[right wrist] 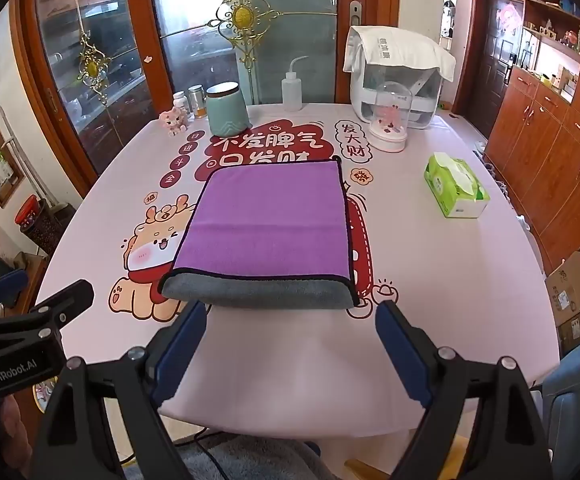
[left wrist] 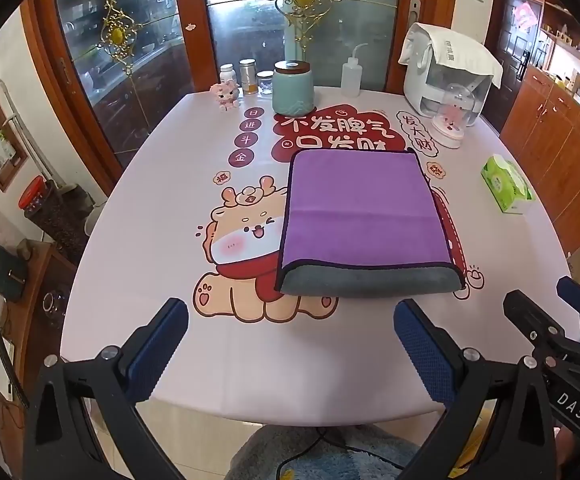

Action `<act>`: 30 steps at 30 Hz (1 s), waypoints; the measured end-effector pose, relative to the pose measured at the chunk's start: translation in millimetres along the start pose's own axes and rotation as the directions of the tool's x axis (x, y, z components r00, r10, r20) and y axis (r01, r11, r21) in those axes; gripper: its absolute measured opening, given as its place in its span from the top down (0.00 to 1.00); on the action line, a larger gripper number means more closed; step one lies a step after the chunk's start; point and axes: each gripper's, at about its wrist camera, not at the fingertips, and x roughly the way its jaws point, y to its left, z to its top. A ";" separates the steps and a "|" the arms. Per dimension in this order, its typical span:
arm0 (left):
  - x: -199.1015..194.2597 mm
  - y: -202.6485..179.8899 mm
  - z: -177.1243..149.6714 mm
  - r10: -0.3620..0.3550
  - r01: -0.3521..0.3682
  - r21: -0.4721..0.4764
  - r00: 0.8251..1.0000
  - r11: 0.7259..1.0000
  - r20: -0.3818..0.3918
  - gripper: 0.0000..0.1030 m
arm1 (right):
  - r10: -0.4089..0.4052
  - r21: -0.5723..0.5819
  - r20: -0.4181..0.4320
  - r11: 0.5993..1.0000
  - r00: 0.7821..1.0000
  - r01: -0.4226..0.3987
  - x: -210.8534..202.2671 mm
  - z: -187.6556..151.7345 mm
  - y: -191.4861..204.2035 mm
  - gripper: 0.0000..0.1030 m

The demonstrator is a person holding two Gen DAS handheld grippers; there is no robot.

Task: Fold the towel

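Observation:
A purple towel (left wrist: 364,216) with a grey underside and dark trim lies folded flat in the middle of the pink printed table (left wrist: 149,216). It also shows in the right wrist view (right wrist: 269,224), its grey folded edge toward me. My left gripper (left wrist: 290,320) is open and empty, held above the table's near edge, short of the towel. My right gripper (right wrist: 290,324) is open and empty, just in front of the towel's near edge. The right gripper also shows at the right of the left wrist view (left wrist: 550,312), and the left gripper at the left of the right wrist view (right wrist: 29,304).
Along the table's far side stand a teal jar (left wrist: 293,88), small bottles (left wrist: 245,76), a squeeze bottle (left wrist: 350,76), a white appliance (left wrist: 446,80) and a domed ornament (left wrist: 452,120). A green tissue pack (left wrist: 506,184) lies at the right. Wooden cabinets (right wrist: 550,152) stand to the right.

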 end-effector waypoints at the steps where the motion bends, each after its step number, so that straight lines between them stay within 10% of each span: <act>1: -0.7 -0.4 0.6 -0.001 0.001 0.000 1.000 1.000 -0.001 0.01 | 0.001 0.000 0.000 1.000 1.000 -0.001 0.4 0.3 -0.9 0.15; 30: 1.4 5.0 -2.0 -0.010 0.010 -0.009 1.000 1.000 -0.004 0.01 | 0.000 0.001 -0.002 1.000 1.000 0.000 -2.3 0.3 1.0 0.15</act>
